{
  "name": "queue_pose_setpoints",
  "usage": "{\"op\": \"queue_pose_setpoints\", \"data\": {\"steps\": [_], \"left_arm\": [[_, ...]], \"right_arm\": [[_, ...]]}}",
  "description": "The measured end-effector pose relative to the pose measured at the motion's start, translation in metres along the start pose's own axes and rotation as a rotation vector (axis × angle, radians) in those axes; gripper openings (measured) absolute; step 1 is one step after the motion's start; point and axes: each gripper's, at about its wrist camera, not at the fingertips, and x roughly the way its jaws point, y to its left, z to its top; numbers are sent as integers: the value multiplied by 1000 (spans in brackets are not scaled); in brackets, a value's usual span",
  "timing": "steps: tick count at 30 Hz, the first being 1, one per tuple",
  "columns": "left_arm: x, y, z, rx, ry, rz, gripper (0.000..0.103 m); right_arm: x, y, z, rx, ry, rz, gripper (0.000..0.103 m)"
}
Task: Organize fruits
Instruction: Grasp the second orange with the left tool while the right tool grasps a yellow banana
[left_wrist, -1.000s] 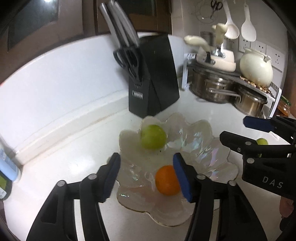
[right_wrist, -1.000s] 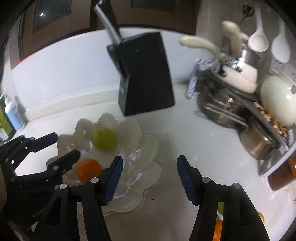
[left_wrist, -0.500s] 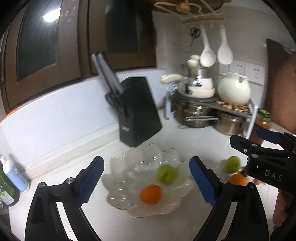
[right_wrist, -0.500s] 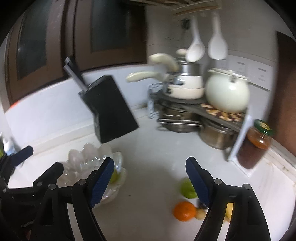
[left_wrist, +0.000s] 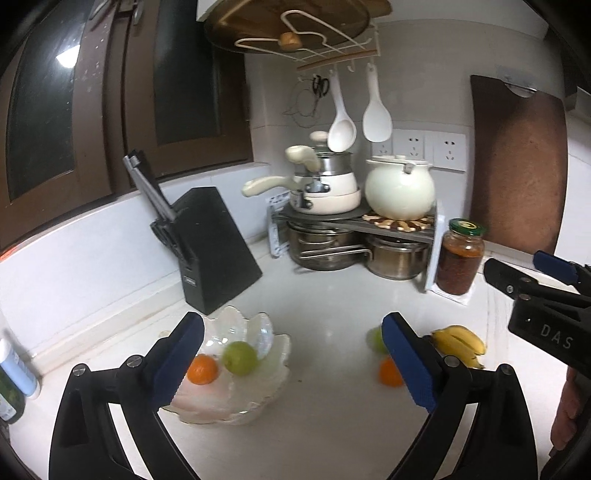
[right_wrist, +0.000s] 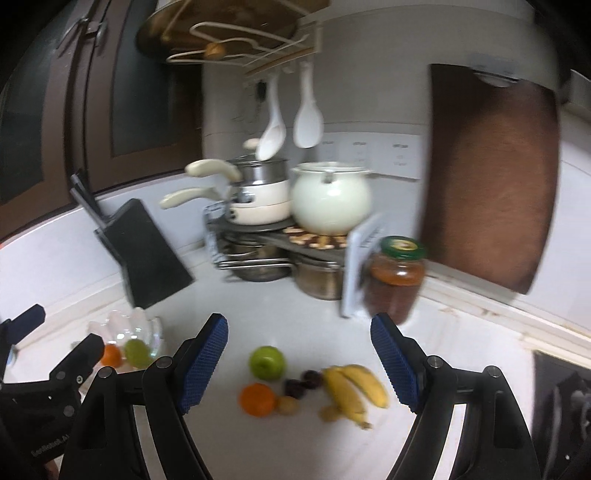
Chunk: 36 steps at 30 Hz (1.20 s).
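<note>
Two fruits in bowl (left_wrist: 258, 398) lower left; loose fruit pile (right_wrist: 306, 387) lower centre on tabletop. Both tools, left tool (left_wrist: 291, 360) and right tool (right_wrist: 299, 360), wide, jaws just opened, empty. Risk: round apple (right_wrist: 267, 362) rolling off if nudged.

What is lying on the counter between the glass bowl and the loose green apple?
Nothing: in the right wrist view the white counter is bare between the glass bowl and the green apple.

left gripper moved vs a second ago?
Yes. The left gripper backed off and rose: the glass bowl, then between its fingers, now sits lower left. Jaws just opened, empty.
</note>
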Motion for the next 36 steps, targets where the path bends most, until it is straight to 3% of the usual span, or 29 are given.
{"op": "queue_pose_setpoints", "data": {"steps": [4,18,24,36], "left_arm": [[-1,-19,-3,20,12,-25,98],[12,-56,-20,64,43,-65,98],[28,-67,-29,88,82,-81,97],[81,-84,-41,118,227,-165,82]], "right_arm": [[-7,-20,-6,13,5,-47,80],[4,-55,-28,24,81,-41,80],[26,-60,-40,37,149,-10,77],[85,-64,-57,54,331,69,67]]}}
